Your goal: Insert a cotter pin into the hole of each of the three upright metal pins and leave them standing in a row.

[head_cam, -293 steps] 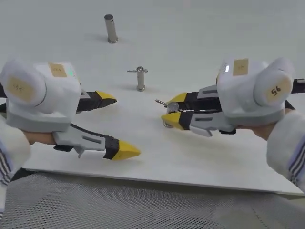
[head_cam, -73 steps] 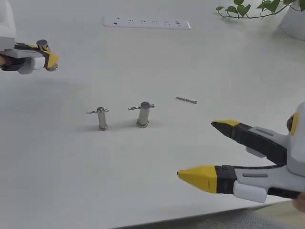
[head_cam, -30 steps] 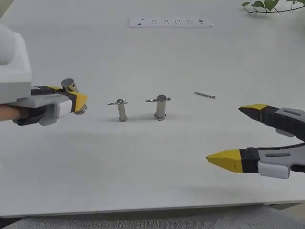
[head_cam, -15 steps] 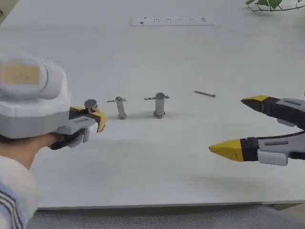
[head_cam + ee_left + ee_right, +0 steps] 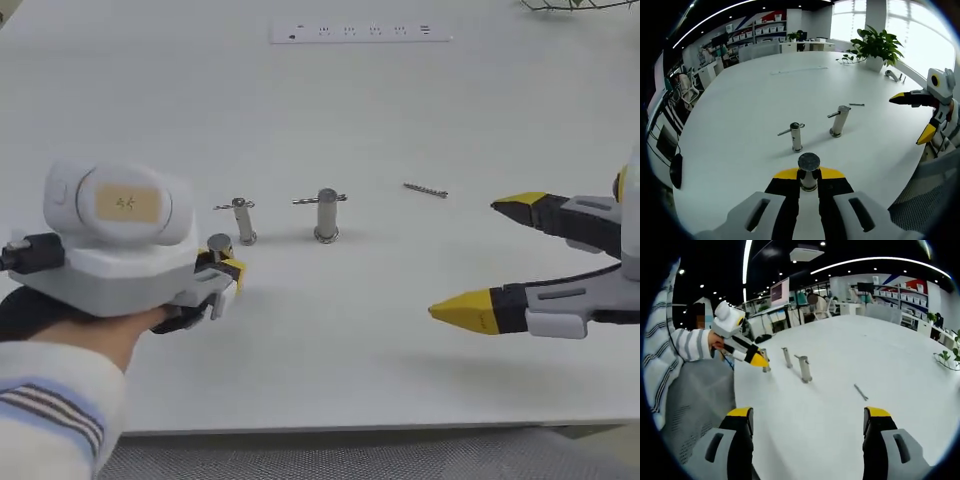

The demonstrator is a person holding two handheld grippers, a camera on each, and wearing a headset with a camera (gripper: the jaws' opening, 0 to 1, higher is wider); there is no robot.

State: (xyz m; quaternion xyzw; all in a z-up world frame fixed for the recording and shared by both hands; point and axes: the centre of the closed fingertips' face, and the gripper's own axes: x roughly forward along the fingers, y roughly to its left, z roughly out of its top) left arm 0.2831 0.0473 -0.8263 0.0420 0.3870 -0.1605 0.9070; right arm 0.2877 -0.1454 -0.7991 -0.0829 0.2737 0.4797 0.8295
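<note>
1. Holding the third pin [image 5: 809, 167] upright at the left end of the row: the left gripper [image 5: 809, 175] has its jaws clamped on the shank just under the head. The right gripper [image 5: 475, 255] hovers well to the right of the row, jaws spread wide with nothing in them.
2. The middle pin [image 5: 243, 220] and right pin [image 5: 326, 215] both stand on the table [image 5: 350, 330], each with a cotter through its top. The loose cotter pin [image 5: 425, 190] lies flat beyond the right pin, apart from both grippers.
3. Risk: if the third pin is released off vertical or above the surface, it likely topples. It is near the middle pin, so it could knock that one over too.
4. Risk: the loose cotter pin is thin and flat on a smooth top. A wide-open pinch may skid it away or pick it up skewed, and then it won't line up with the hole.
5. Risk: the right gripper's reach to the third pin passes the two finished pins. A clipped cotter end would tip one.
6. Hard to see:
   - The third pin's cross hole isn't visible, and the jaws may be covering it.
   - I can't tell whether its base touches the table. The gripper body blocks the head view, and the left gripper view looks down over the head.
   - How far the fitted cotters sit through is too small to judge.
</note>
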